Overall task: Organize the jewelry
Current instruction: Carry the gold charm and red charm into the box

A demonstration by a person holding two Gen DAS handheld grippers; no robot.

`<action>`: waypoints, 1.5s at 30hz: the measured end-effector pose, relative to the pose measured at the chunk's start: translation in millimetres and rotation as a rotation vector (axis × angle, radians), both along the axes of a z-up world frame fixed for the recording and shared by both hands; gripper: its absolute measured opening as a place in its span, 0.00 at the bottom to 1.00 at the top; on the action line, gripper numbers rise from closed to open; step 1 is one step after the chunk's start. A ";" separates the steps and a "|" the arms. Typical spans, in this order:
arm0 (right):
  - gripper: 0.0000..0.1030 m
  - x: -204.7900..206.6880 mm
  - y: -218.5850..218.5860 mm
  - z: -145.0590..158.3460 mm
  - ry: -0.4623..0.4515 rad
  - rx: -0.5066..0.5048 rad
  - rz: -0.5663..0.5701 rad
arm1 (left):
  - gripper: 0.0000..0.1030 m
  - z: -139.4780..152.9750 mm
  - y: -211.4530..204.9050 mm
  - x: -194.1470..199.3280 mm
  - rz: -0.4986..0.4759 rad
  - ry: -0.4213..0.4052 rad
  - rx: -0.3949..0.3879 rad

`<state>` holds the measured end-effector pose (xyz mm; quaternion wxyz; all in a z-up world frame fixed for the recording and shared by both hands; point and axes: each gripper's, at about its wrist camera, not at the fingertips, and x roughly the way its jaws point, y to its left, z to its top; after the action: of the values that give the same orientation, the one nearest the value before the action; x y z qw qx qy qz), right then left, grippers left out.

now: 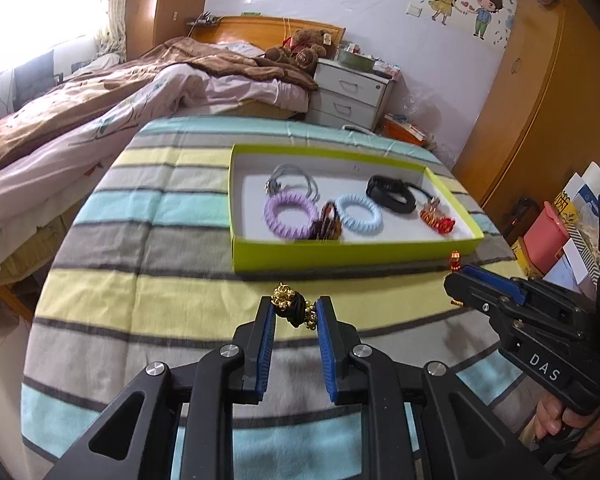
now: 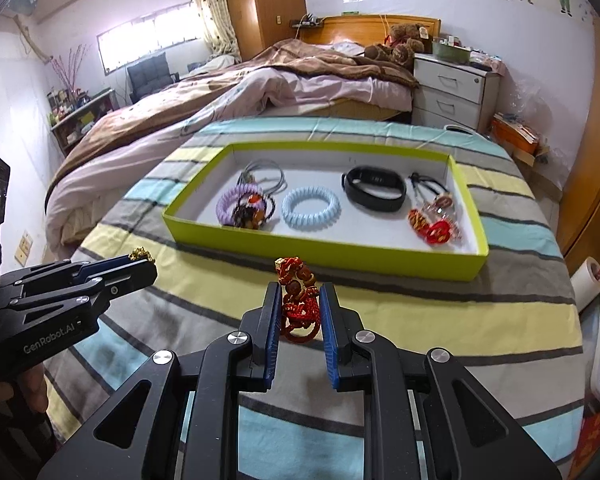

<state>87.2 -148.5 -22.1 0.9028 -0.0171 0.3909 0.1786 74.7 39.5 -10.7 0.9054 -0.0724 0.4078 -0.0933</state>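
Observation:
My left gripper (image 1: 296, 310) is shut on a black cord bracelet with gold charms (image 1: 291, 307), held above the striped cloth in front of the green box (image 1: 352, 254). My right gripper (image 2: 300, 300) is shut on a red knotted bracelet with brown beads (image 2: 298, 296), also just short of the box (image 2: 340, 254). The box holds a purple coil band (image 1: 291, 216), a light blue coil band (image 1: 358, 213), a black wristband (image 1: 392, 193), a grey cord (image 1: 290, 178), a dark beaded bracelet (image 1: 328, 224) and red charms (image 1: 438, 218). Each gripper shows in the other's view: right (image 1: 456, 276), left (image 2: 146, 262).
The striped cloth (image 1: 148, 288) covers the table. A bed with pink and brown bedding (image 1: 100, 100) lies to the left, a white nightstand (image 1: 350, 94) behind, a wooden wardrobe (image 1: 540, 120) and boxes (image 1: 552, 232) to the right.

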 end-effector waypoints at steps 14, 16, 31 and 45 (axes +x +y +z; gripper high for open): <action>0.19 12.3 -17.0 19.2 -0.030 0.026 -0.023 | 0.20 31.3 -10.7 29.5 -0.041 -0.054 0.003; 0.19 14.6 -20.3 24.7 -0.041 0.029 -0.028 | 0.20 35.4 -12.6 36.8 -0.051 -0.056 0.000; 0.19 58.0 -37.0 20.2 0.009 0.014 -0.050 | 0.21 35.1 -35.2 107.4 -0.119 -0.026 -0.007; 0.19 93.5 -36.1 -11.6 0.112 -0.046 -0.031 | 0.21 -5.3 -56.1 165.7 -0.174 0.085 -0.006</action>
<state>180.7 -184.6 -33.7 0.8816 -0.0221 0.4449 0.1562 240.4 -16.6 -16.0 0.8756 -0.0434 0.4501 -0.1695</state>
